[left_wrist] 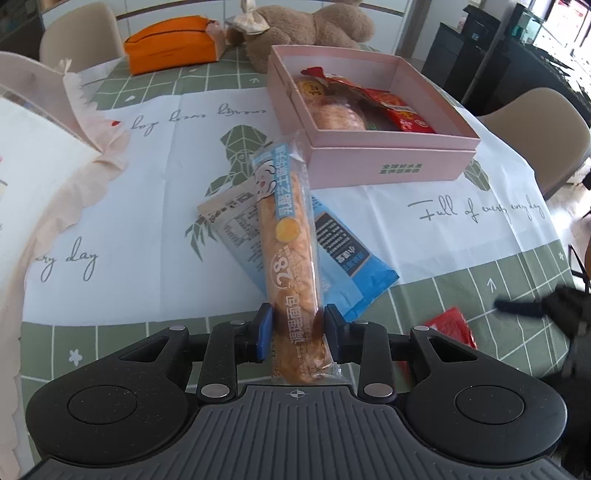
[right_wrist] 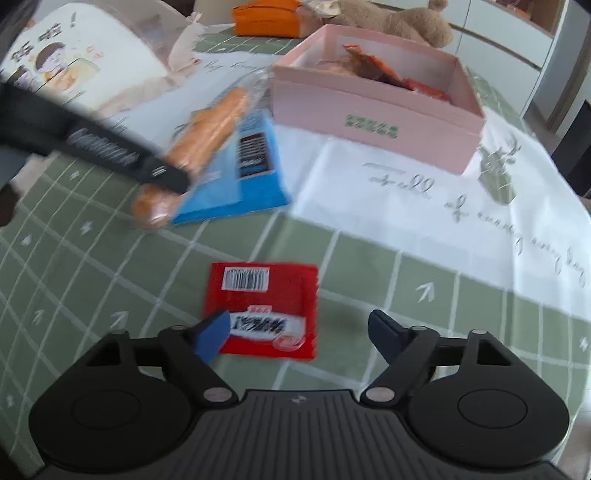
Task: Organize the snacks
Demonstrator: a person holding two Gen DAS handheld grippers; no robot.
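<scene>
My left gripper (left_wrist: pixel 297 326) is shut on a long bread stick in a clear wrapper (left_wrist: pixel 291 251), held near its lower end, pointing toward the pink box (left_wrist: pixel 388 155). The box holds several snack packs (left_wrist: pixel 399 110). A blue snack bag (left_wrist: pixel 343 251) lies on the table under the bread. In the right wrist view the bread (right_wrist: pixel 207 136) and blue bag (right_wrist: pixel 251 173) lie left of the pink box (right_wrist: pixel 373 114). My right gripper (right_wrist: pixel 299 332) is open just above a flat red packet (right_wrist: pixel 266 306). The red packet also shows in the left wrist view (left_wrist: pixel 450 325).
A round table with a green checked and white cloth (left_wrist: pixel 147 166). An orange pouch (left_wrist: pixel 170 44) and a brown teddy bear (left_wrist: pixel 306 26) lie at the far side. A pink-frilled cushion (left_wrist: pixel 44 155) lies at the left. Beige chairs (left_wrist: pixel 535 136) stand around.
</scene>
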